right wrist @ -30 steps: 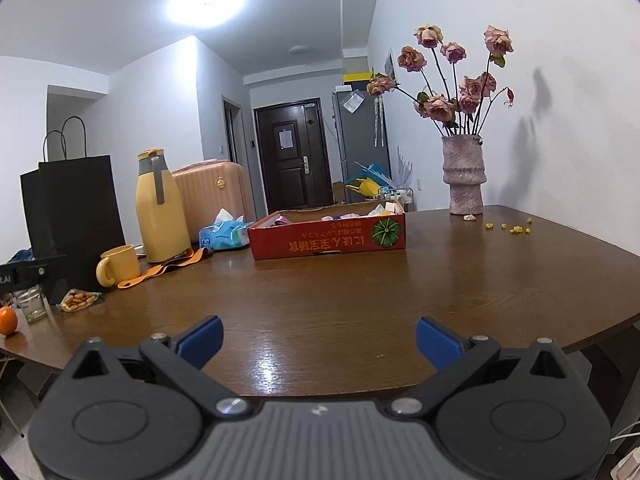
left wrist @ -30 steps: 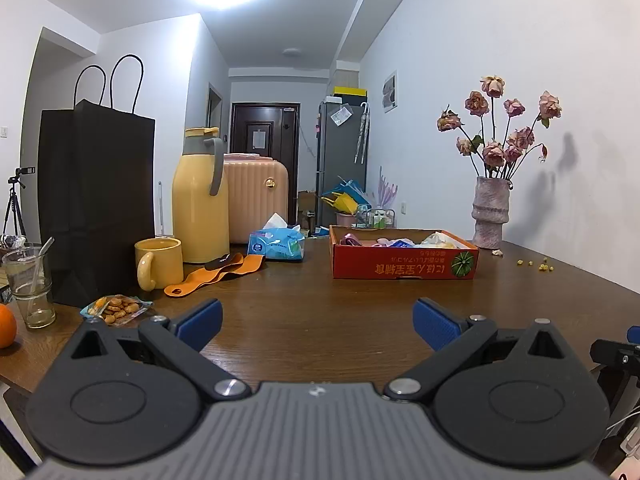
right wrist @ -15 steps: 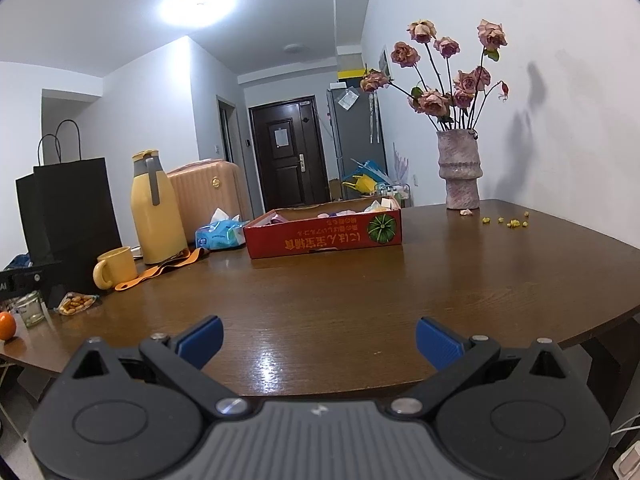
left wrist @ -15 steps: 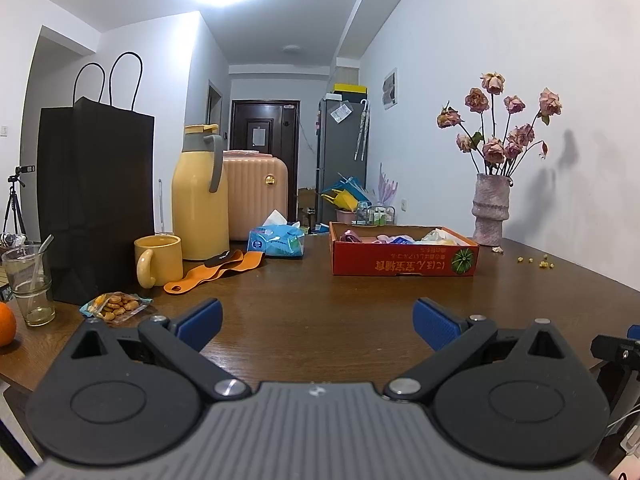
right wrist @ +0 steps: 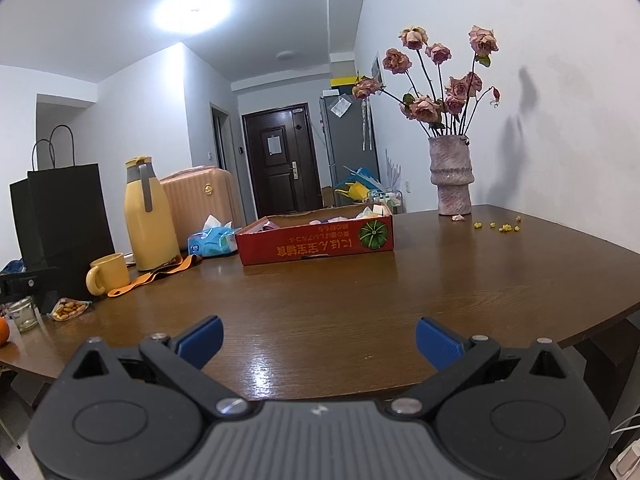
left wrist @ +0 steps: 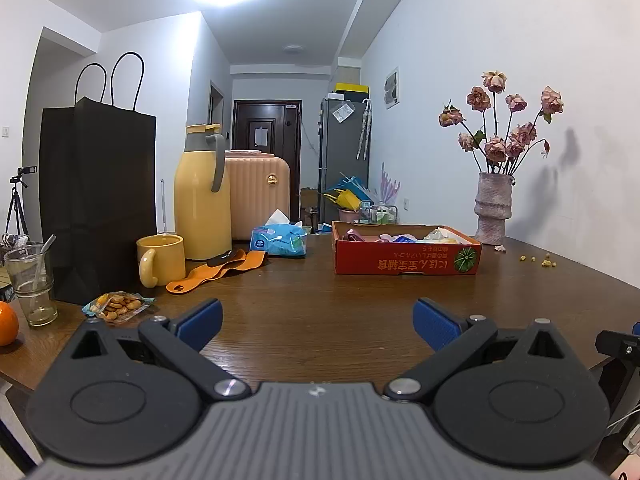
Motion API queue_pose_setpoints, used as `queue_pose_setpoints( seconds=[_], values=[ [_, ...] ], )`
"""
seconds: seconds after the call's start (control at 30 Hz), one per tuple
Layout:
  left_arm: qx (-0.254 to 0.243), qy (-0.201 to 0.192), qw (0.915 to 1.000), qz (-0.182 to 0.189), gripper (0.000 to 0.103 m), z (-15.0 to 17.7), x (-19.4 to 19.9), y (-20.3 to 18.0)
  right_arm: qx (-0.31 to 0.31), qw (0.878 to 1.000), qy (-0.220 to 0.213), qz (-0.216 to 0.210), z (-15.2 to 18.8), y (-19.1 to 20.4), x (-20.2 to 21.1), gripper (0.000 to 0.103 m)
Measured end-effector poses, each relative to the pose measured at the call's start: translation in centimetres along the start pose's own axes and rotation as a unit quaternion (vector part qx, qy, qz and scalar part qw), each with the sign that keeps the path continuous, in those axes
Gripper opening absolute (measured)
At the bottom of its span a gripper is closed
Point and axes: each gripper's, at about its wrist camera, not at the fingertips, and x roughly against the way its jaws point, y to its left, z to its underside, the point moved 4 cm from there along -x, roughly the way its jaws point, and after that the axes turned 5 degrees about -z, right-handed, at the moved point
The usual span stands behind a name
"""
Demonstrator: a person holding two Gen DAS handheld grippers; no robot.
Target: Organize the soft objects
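Observation:
A red cardboard box (left wrist: 406,265) with soft items inside stands at the far middle of the brown table (left wrist: 320,312); it also shows in the right wrist view (right wrist: 316,242). An orange strap (left wrist: 218,271) lies left of it, beside a blue tissue pack (left wrist: 279,240). My left gripper (left wrist: 318,322) is open and empty over the table's near edge. My right gripper (right wrist: 319,342) is open and empty, also at the near edge, far from the box.
A yellow thermos (left wrist: 202,196), yellow mug (left wrist: 160,260), black paper bag (left wrist: 98,200), snack packet (left wrist: 118,306), glass (left wrist: 30,284) and orange (left wrist: 7,323) stand at the left. A vase of dried roses (left wrist: 493,208) stands by the right wall.
The left view is almost unchanged. The right gripper has tilted and shifted slightly, so the box and vase sit a little higher and further right in its view.

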Motion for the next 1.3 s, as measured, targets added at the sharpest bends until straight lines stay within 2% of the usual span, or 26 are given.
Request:
queue_pose_setpoints(
  seconds=[1.3],
  values=[
    [-0.006,0.004,1.0000,0.001,0.103,0.20,0.04,-0.11,0.003,1.000,-0.015,0.006,-0.12,-0.19,0.33,0.103]
  ],
)
